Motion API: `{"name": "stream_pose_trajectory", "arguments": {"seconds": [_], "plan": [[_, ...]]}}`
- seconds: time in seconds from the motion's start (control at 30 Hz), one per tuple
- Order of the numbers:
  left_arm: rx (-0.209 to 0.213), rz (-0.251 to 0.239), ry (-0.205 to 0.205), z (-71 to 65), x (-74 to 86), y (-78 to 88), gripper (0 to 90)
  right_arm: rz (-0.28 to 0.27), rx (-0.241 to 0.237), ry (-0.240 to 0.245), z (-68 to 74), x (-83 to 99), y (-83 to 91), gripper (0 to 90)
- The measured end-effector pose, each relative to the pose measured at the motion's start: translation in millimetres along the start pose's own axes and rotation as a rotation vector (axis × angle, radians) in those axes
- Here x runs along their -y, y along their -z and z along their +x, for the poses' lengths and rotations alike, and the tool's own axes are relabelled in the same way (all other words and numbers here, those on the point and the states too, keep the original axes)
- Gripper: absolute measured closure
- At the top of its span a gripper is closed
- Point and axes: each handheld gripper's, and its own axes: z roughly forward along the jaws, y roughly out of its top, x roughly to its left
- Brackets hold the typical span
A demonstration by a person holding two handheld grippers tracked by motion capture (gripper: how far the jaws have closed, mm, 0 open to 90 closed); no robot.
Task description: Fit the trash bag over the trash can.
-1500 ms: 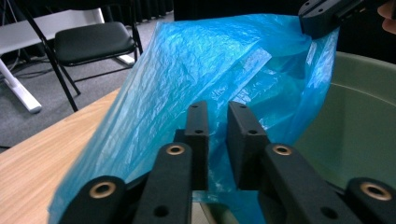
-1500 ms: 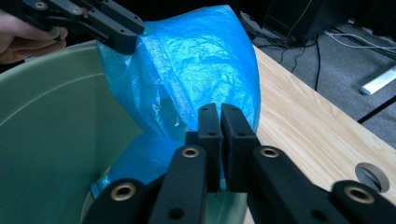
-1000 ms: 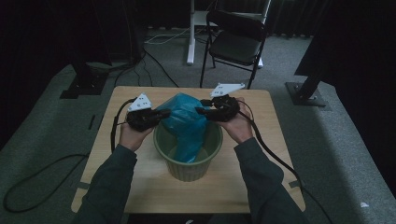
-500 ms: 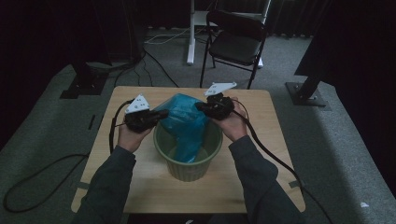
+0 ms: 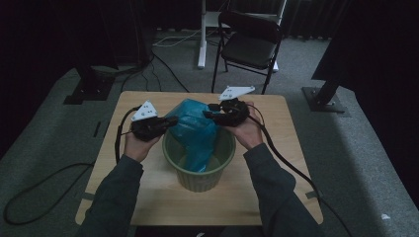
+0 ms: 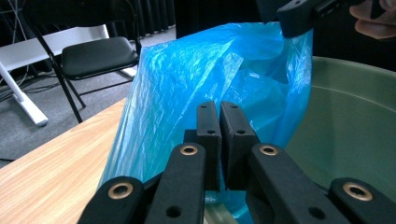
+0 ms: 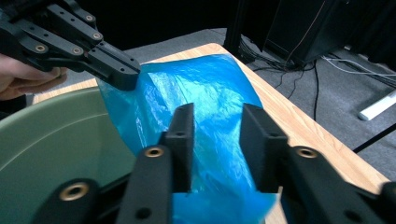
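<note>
One green bin (image 5: pixel 200 168) stands at the middle of the wooden desk (image 5: pixel 148 197), and one blue plastic bag (image 5: pixel 195 131) rises out of it, its upper part leaning toward twelve o'clock over the far rim. The left gripper (image 5: pixel 165 123), at ten o'clock from the bin, has its jaws pressed together on a fold of the bag's edge. The right gripper (image 5: pixel 211 111), at one o'clock, has its jaws apart, with blue film lying between them in its own view. Two hands hold the two grippers, a cable trailing from each. One black folding chair (image 5: pixel 249 42) stands beyond the desk at twelve o'clock.
</note>
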Motion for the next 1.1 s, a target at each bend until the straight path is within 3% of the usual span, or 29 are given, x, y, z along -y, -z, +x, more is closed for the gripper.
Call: {"name": "stream_pose_trajectory", "arguments": {"seconds": [0.43, 0.57, 0.63, 0.7, 0.8, 0.9, 1.1], "plan": [[0.014, 0.001, -0.030, -6.0, -2.6, -2.6, 86.9, 0.034, 0.033, 0.111, 17.4, -8.4, -13.5, 46.1], [0.015, 0.002, -0.036, -7.2, -2.8, -2.6, 87.0, 0.078, 0.076, 0.149, 21.1, -9.3, -20.8, 49.9], [0.015, 0.002, -0.037, -7.4, -2.8, -2.7, 87.0, 0.103, 0.104, 0.163, 21.2, -9.5, -24.5, 59.6], [0.015, 0.004, -0.037, -7.3, -2.7, -2.7, 87.0, 0.125, 0.143, 0.153, 18.3, -9.4, -27.1, 73.9], [0.014, 0.004, -0.036, -6.5, -2.1, -2.1, 86.6, 0.129, 0.158, 0.081, 9.7, -9.2, -26.5, 89.4], [0.010, 0.003, -0.032, -5.2, -0.8, -1.1, 85.9, 0.112, 0.167, 0.041, 5.3, -8.7, -20.9, 90.0], [-0.001, -0.004, -0.019, -2.1, 3.5, 3.5, 85.1, 0.111, 0.189, 0.012, 0.1, -4.1, -8.9, 90.0]]}}
